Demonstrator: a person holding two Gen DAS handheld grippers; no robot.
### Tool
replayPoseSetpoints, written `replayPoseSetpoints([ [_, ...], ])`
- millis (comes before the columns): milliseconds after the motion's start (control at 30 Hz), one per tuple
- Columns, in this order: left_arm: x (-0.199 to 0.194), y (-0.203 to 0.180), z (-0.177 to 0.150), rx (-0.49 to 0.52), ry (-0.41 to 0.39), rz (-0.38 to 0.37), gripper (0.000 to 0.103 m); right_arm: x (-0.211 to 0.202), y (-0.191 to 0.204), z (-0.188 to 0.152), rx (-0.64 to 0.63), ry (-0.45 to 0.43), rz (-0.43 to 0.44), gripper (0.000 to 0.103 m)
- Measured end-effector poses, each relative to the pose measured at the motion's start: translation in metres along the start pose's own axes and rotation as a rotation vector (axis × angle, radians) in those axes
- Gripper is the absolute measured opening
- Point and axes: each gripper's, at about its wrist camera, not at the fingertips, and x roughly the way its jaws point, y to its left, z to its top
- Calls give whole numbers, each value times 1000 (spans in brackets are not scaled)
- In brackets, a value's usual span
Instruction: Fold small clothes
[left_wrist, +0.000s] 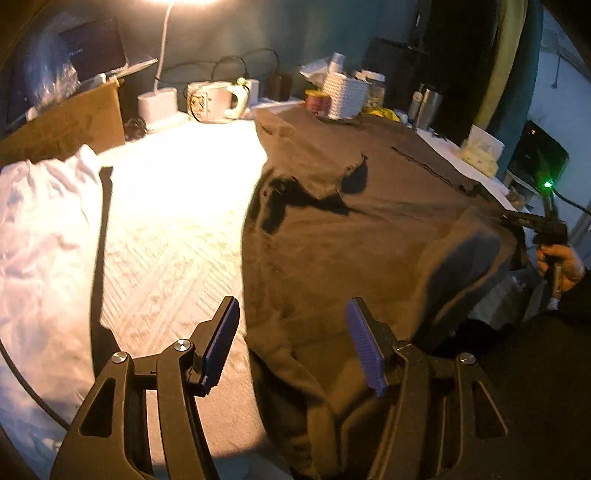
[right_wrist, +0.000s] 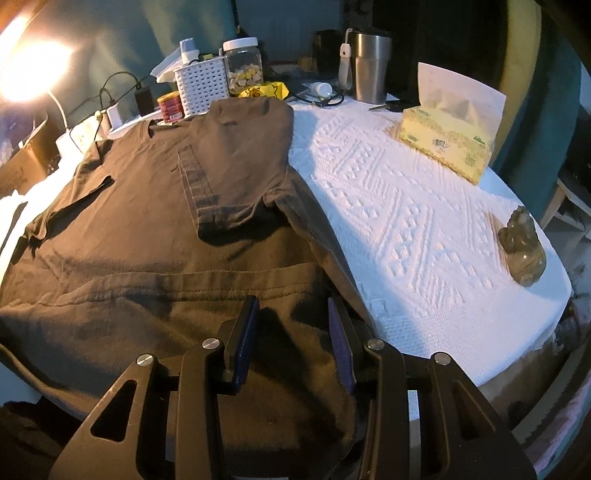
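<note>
Left gripper (left_wrist: 293, 343): jaws released, nothing between the purple pads; it hangs over the near left edge of the dark brown T-shirt (left_wrist: 362, 236). Right gripper (right_wrist: 291, 341): jaws parted, no cloth pinched, poised above the shirt's hem near its right side. The T-shirt lies spread flat on the white textured tablecloth (right_wrist: 406, 206), hem toward the cameras, one sleeve (right_wrist: 236, 162) folded inward across the chest. A white garment (left_wrist: 40, 236) lies crumpled just beside the shirt's left. At the table's far edge stand a white perforated basket (right_wrist: 201, 86), a glass jar (right_wrist: 244, 66), a steel tumbler (right_wrist: 369, 62) and a mug (left_wrist: 212, 101). A tissue box (right_wrist: 447, 144) and a stone figurine (right_wrist: 522, 251) sit well apart on the right.
</note>
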Motion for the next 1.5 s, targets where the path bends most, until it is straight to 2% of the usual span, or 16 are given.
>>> replayPoseSetpoints([
  [100,11,-1,-8,-19,58,30,60,-1,3,-5,4,-27,-17,40],
  [167,15,-2,-11,-24,80,27,49,-3,4,-7,-4,-29,-25,39],
  [200,17,-5,-14,-7,90,44,48,-3,4,-7,-7,-29,-26,35],
  [233,17,-8,-14,10,89,59,46,-4,5,-8,-13,-31,-24,18],
  [267,17,-10,-15,21,91,71,42,-5,5,-8,-19,-28,-9,9],
  [367,16,-10,-14,23,98,82,21,-7,6,-8,-27,-34,-1,6],
  [467,13,-16,-11,63,101,113,11,-14,7,-7,-33,-60,-2,6],
  [567,14,-20,-8,83,102,125,6,-23,4,-3,-28,-84,4,6],
  [700,4,-16,3,39,49,136,5,-38,-4,1,-14,-123,1,6],
  [900,-16,-22,27,62,-52,173,5,-58,-14,4,11,-163,6,6],
  [1167,-27,-24,51,50,-132,206,5,-69,-24,6,51,-181,36,6],
  [1300,-30,-22,61,20,-196,218,5,-73,-30,10,81,-194,52,6],
  [1500,-26,-21,80,32,-221,217,5,-80,-36,20,104,-221,52,6],
])
